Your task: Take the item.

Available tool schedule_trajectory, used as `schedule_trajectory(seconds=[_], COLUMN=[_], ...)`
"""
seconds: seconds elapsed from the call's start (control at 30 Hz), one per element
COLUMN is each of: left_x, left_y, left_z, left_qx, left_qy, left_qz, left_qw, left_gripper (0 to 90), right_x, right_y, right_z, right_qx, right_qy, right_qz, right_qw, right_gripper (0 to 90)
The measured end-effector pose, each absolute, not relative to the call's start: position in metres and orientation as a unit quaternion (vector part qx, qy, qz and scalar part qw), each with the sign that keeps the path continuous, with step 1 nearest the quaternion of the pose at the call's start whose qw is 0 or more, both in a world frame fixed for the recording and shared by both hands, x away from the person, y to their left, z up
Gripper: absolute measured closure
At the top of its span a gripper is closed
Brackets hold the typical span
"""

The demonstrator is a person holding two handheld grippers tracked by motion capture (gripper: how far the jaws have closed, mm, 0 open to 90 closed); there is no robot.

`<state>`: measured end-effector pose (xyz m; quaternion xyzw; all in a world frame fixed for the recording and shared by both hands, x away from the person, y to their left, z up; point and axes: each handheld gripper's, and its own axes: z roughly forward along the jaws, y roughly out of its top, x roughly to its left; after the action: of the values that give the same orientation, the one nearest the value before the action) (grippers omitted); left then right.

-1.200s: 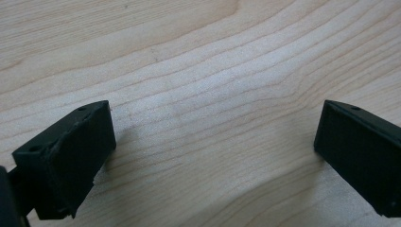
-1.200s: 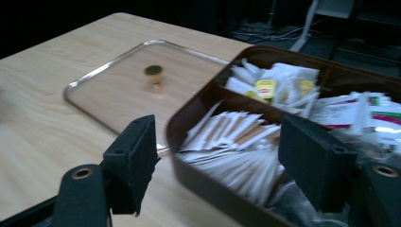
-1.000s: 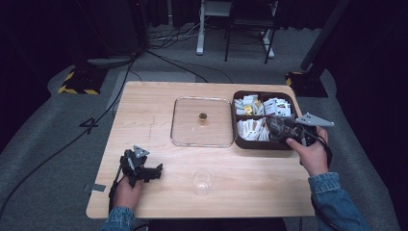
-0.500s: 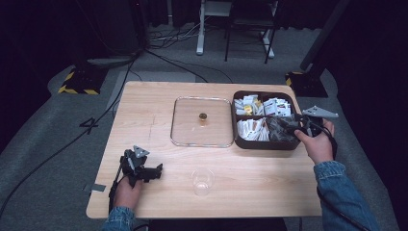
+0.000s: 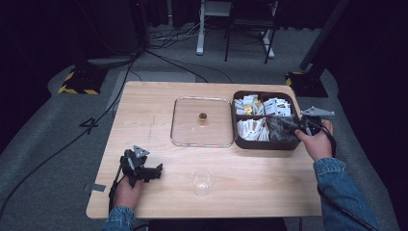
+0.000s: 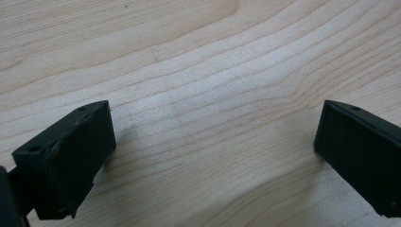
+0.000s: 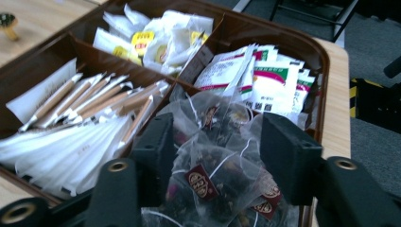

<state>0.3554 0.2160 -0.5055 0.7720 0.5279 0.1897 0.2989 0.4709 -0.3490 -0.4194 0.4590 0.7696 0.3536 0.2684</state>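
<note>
The tea bags (image 7: 208,184), clear mesh pouches of dark leaves with small maroon tags on threads, lie heaped in the compartment directly under the right tongs (image 7: 215,142), whose jaws stand parted on either side of the top pouch and have not yet pinched anything. These pouches look very light, soft and crushable, and the film is likely slippery; a gentle pinch on a gathered corner or on the upper fold of one pouch seems the safest hold, since a deep bite could drag several tangled threads up together. Just beyond the tongs' tips, other compartments of the brown box (image 7: 326,61) hold white and green sachets (image 7: 265,80), and off to one side lie slim paper sticks (image 7: 90,101). In the high view the box sits at the tips of the right tongs (image 5: 288,126), with a glass lid (image 5: 202,121) flat on the table (image 5: 260,178) past it and a clear cup (image 5: 202,180) between the two hands. The left tongs (image 6: 213,142) rest low over bare wood, jaws wide apart, holding nothing.
</note>
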Motion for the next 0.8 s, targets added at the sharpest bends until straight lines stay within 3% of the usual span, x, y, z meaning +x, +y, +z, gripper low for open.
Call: schedule_trajectory(seconds=[0.17, 0.2, 0.37, 0.47, 0.6, 0.8], left_x=[0.355, 0.355, 0.356, 0.356, 0.356, 0.356], left_y=[0.216, 0.216, 0.216, 0.216, 0.216, 0.216], left_z=[-0.506, -0.506, -0.506, -0.506, -0.506, -0.506], left_qx=[0.772, 0.772, 0.772, 0.772, 0.772, 0.772], left_qy=[0.528, 0.528, 0.528, 0.528, 0.528, 0.528], left_qz=[0.19, 0.19, 0.19, 0.19, 0.19, 0.19], left_qw=[0.299, 0.299, 0.299, 0.299, 0.299, 0.299], left_gripper=[0.0, 0.0, 0.0, 0.0, 0.0, 0.0], right_x=[0.472, 0.474, 0.478, 0.479, 0.479, 0.478], right_y=[-0.347, -0.346, -0.346, -0.346, -0.349, -0.351], right_z=[-0.424, -0.426, -0.433, -0.435, -0.437, -0.436], right_qx=[0.446, 0.443, 0.449, 0.447, 0.454, 0.458], right_qy=[0.782, 0.787, 0.793, 0.797, 0.793, 0.785], right_qz=[0.341, 0.334, 0.322, 0.319, 0.328, 0.343], right_qw=[0.269, 0.269, 0.256, 0.252, 0.24, 0.238], right_gripper=[54.2, 60.1, 69.4, 81.3, 90.0, 90.0])
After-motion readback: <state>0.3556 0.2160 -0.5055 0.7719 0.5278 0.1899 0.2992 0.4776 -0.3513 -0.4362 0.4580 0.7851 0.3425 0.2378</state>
